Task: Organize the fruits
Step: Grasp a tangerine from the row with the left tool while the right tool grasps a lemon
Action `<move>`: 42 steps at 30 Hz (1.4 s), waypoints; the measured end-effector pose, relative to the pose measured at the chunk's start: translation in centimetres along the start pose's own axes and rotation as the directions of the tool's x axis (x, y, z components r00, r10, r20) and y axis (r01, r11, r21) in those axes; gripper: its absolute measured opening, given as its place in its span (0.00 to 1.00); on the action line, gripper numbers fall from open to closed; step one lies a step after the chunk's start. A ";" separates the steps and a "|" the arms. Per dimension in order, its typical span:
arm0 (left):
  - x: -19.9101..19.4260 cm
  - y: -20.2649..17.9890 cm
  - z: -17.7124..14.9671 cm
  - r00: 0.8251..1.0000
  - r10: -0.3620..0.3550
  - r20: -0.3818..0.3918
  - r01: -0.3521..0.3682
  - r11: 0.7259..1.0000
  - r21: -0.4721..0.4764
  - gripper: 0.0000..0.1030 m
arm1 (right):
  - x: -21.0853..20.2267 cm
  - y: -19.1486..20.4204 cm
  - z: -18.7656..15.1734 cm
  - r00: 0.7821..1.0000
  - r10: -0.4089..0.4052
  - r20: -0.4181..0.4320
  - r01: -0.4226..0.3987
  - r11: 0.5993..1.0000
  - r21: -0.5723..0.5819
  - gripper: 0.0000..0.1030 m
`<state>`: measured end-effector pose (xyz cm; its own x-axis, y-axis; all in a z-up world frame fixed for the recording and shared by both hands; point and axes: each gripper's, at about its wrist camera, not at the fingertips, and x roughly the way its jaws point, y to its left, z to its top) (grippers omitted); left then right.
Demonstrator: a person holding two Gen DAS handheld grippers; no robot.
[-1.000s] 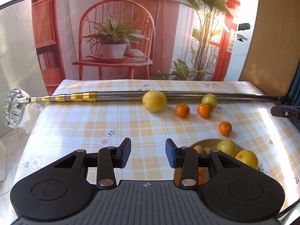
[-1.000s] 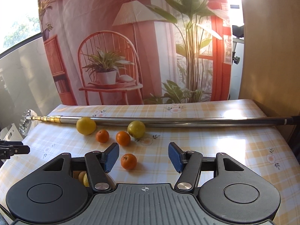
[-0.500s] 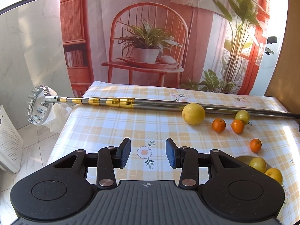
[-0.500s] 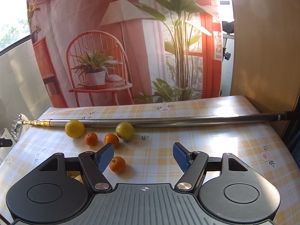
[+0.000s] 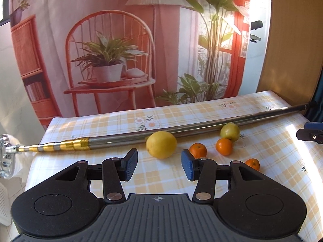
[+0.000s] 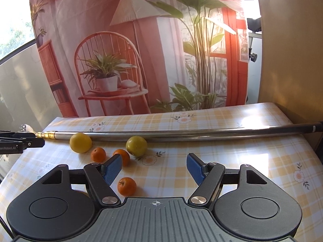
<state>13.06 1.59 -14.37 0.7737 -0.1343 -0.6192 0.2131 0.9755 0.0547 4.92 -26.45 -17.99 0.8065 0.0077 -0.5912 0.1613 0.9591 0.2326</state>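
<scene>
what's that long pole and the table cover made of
The long pole looks like polished metal, likely steel: it mirrors the light, with brass-coloured telescoping collars near its left end. The table cover seems to be glossy plastic or oilcloth: sunlight glares off its printed check and flower pattern.

We hold our left gripper [image 5: 159, 164] level and low, its jaws parted with nothing between them — the blue pads [image 5: 129, 166] face each other across a clear gap. Our right gripper [image 6: 154, 168] sits the same way, jaws spread wider and empty, its pads [image 6: 112, 168] angled outward. In the right wrist view the tip of our left gripper shows at nine o'clock; in the left wrist view our right one shows at three o'clock.
</scene>
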 end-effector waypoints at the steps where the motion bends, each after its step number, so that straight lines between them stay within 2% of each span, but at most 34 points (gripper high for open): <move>1: 0.9 -0.5 0.3 1.000 -0.014 -0.004 0.014 1.000 0.010 0.49 | 0.3 -0.2 0.1 1.000 0.009 -0.001 -0.009 1.000 0.008 0.65; 8: 7.1 -2.7 1.1 0.991 -0.111 -0.075 0.112 0.994 0.008 0.49 | 2.7 -1.4 0.3 0.999 0.022 -0.031 -0.021 0.999 0.038 0.65; 17: 12.1 -4.0 0.8 0.978 -0.144 -0.151 0.150 0.988 0.029 0.49 | 5.4 -2.1 0.0 0.998 0.035 -0.060 -0.031 0.997 0.066 0.65; 24: 14.0 -4.0 0.4 0.968 -0.156 -0.198 0.163 0.986 0.019 0.47 | 6.6 -2.4 -0.1 0.996 0.045 -0.074 -0.040 0.996 0.077 0.65; 27: 14.4 -3.8 0.2 0.965 -0.165 -0.205 0.172 0.985 0.016 0.38 | 7.1 -2.6 -0.2 0.996 0.050 -0.080 -0.043 0.995 0.087 0.65; 35: 11.7 -2.8 -0.2 0.969 -0.177 -0.173 0.175 0.984 -0.025 0.37 | 8.9 -2.7 0.4 0.994 0.080 -0.079 -0.071 0.991 0.110 0.65; 40: 8.8 -1.2 -0.5 0.977 -0.169 -0.128 0.157 0.983 -0.098 0.37 | 11.1 -2.4 1.3 0.990 0.131 -0.058 -0.122 0.983 0.134 0.61; 42: 7.8 -0.9 -0.7 0.982 -0.151 -0.115 0.140 0.985 -0.100 0.37 | 12.5 -2.3 1.7 0.984 0.161 -0.070 -0.147 0.974 0.175 0.59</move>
<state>18.47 -0.19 -19.83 0.6589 -0.2596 -0.7060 0.2591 0.9595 -0.1110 15.62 -29.07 -24.57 0.7801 0.1820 -0.5986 0.1378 0.8832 0.4482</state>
